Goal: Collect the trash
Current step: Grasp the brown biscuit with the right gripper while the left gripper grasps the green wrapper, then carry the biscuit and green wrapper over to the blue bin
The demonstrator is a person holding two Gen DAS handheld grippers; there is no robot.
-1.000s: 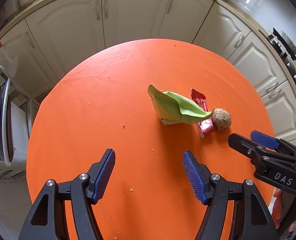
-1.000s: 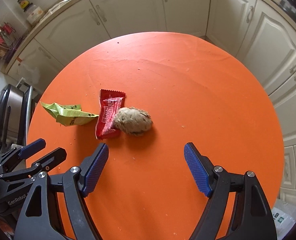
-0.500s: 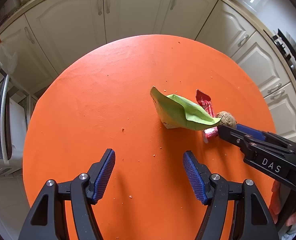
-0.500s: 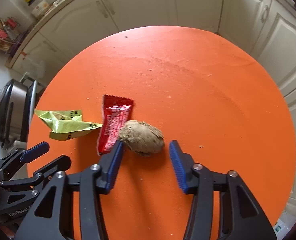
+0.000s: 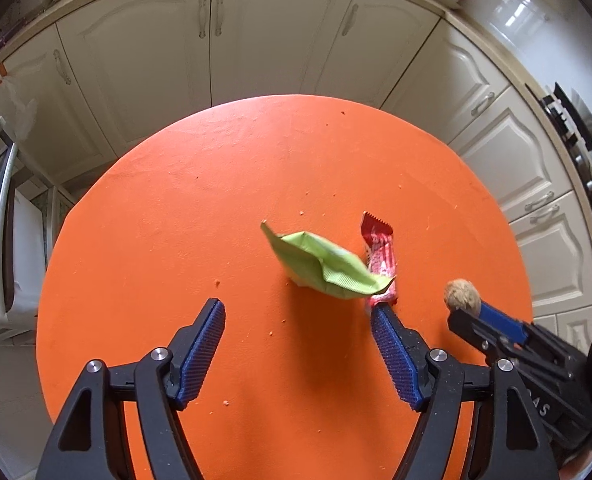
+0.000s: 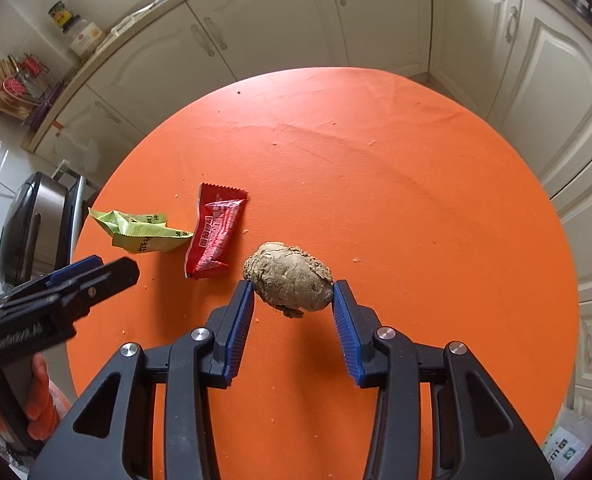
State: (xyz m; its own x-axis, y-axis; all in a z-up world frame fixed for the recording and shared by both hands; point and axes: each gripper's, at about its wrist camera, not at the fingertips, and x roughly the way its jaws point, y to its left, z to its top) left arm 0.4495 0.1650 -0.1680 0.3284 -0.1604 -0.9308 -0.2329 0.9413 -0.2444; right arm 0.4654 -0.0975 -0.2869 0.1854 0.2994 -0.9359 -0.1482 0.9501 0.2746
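Observation:
My right gripper [image 6: 292, 294] is shut on a brown crumbly lump [image 6: 290, 276] and holds it just above the round orange table [image 6: 416, 184]. The lump [image 5: 462, 294] and the right gripper [image 5: 472, 314] also show at the right of the left wrist view. A red wrapper [image 6: 214, 232] and a crumpled green wrapper [image 6: 140, 232] lie on the table to the left. My left gripper [image 5: 298, 310] is open and empty, just short of the green wrapper [image 5: 324, 266] and the red wrapper [image 5: 380, 252], which its right fingertip nearly touches.
Small crumbs are scattered over the table [image 5: 176, 220]. Cream kitchen cabinets [image 5: 216, 36] curve round behind it. A steel appliance [image 6: 36, 220] stands off the table's left edge. A printed bag [image 6: 564, 446] lies on the floor at lower right.
My right gripper closed on the brown lump and lifted it off the table, away from the red wrapper. My left gripper moved forward toward the wrappers, still open.

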